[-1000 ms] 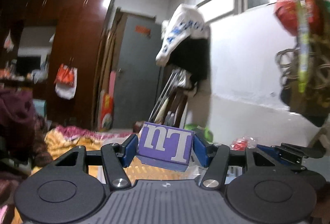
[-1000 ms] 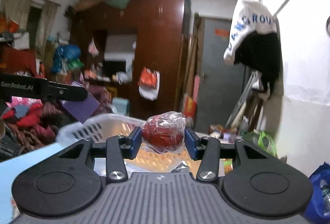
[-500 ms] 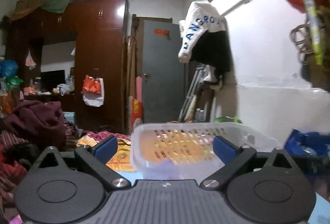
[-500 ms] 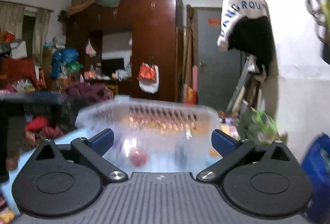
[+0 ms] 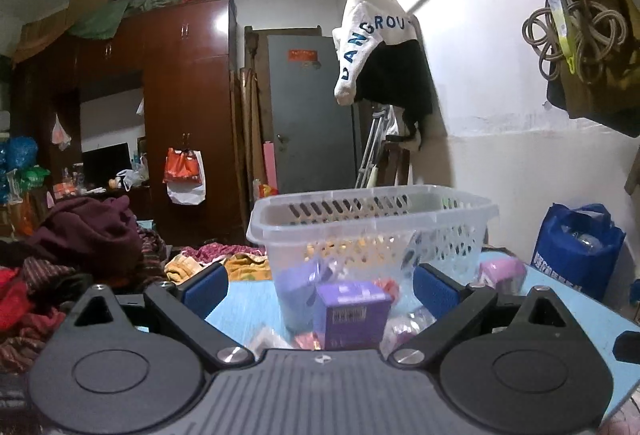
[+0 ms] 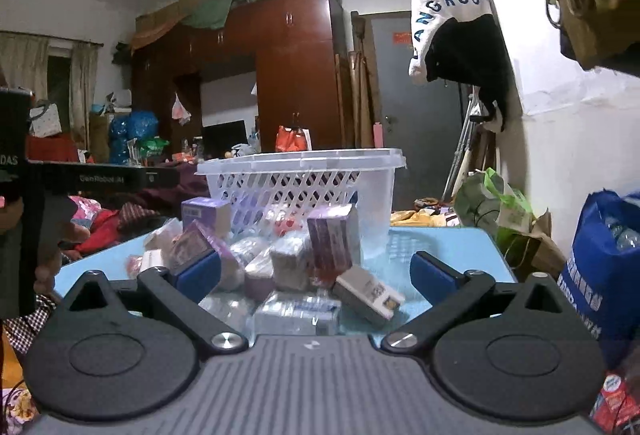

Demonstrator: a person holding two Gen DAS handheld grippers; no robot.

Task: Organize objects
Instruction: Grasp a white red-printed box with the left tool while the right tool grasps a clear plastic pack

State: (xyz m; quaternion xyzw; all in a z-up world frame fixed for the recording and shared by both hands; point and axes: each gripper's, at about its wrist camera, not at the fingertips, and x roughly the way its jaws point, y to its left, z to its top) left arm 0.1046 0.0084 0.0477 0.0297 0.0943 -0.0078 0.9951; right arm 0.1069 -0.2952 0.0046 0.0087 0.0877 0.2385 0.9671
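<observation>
- A cluttered home bedroom; a tall dark wooden wardrobe [image 5: 188, 107] with bundles piled on top;
- heaped clothes [image 5: 80, 235] at left;
- a jacket [image 5: 380, 51] hanging by the grey door [image 5: 312, 115].

The basket [image 5: 372, 219] walls blur its contents (purple shapes only), front items smeared.

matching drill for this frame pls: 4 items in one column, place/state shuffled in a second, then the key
Items:
1. left hand-held gripper
2. clear basket
3. purple box
4. blue bag

Place or state:
A. beside the table, on the right
B. open, holding nothing
C. on the blue table, behind the pile of packets
D. on the table, just in front of the basket

Pairs: 1-B, 2-C, 3-D, 4-A
</observation>
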